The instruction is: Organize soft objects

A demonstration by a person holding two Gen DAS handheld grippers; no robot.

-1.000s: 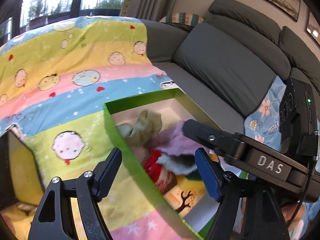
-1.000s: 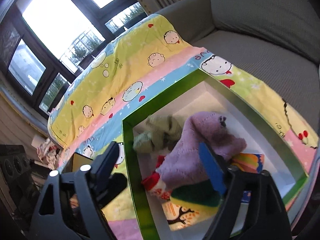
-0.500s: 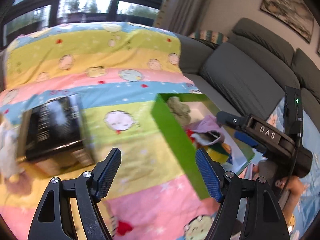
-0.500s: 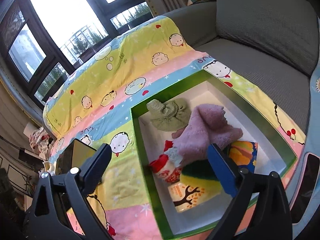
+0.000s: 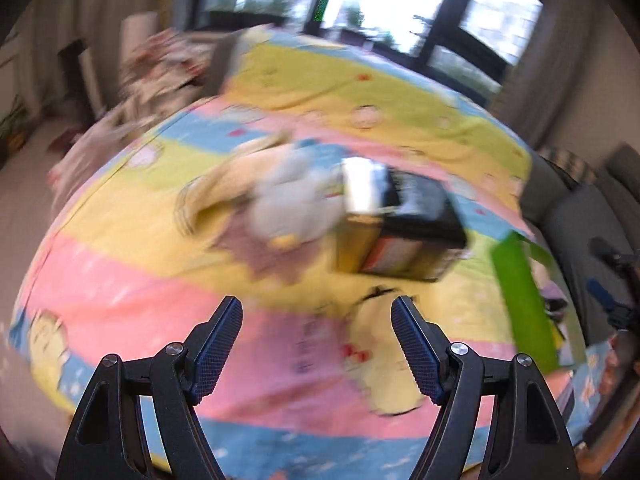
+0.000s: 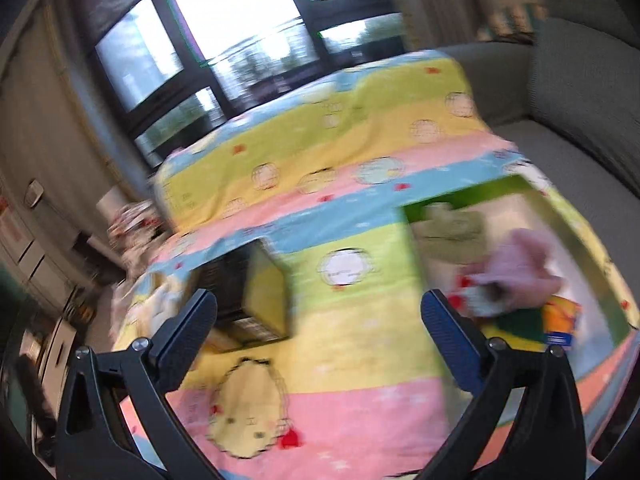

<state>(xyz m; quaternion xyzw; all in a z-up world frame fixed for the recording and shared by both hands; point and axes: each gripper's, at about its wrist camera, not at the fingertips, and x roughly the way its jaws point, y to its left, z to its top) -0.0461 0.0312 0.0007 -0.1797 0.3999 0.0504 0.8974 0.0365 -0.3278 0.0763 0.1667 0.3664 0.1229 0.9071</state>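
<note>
A green box (image 6: 408,248) on the striped cartoon blanket (image 6: 352,320) holds a purple fuzzy cloth (image 6: 524,264), an olive cloth (image 6: 448,228), a red-and-white sock (image 6: 476,292) and other soft pieces. A blurred white and beige plush toy (image 5: 288,196) lies on the blanket beside a black and yellow box (image 5: 400,232). My left gripper (image 5: 316,344) is open and empty, hovering over the blanket short of the plush. My right gripper (image 6: 318,332) has its jaws opening wide with nothing between them, left of the green box.
The green box's wall (image 5: 520,300) shows at the right in the left wrist view. A grey sofa (image 6: 580,92) runs behind and to the right. Windows (image 6: 240,20) stand beyond the blanket. Clutter (image 5: 160,68) lies at the blanket's far left edge.
My left gripper swung left, away from the green box toward the plush and black box. My right gripper pulled back and left out of the green box, its jaws spreading wider.
</note>
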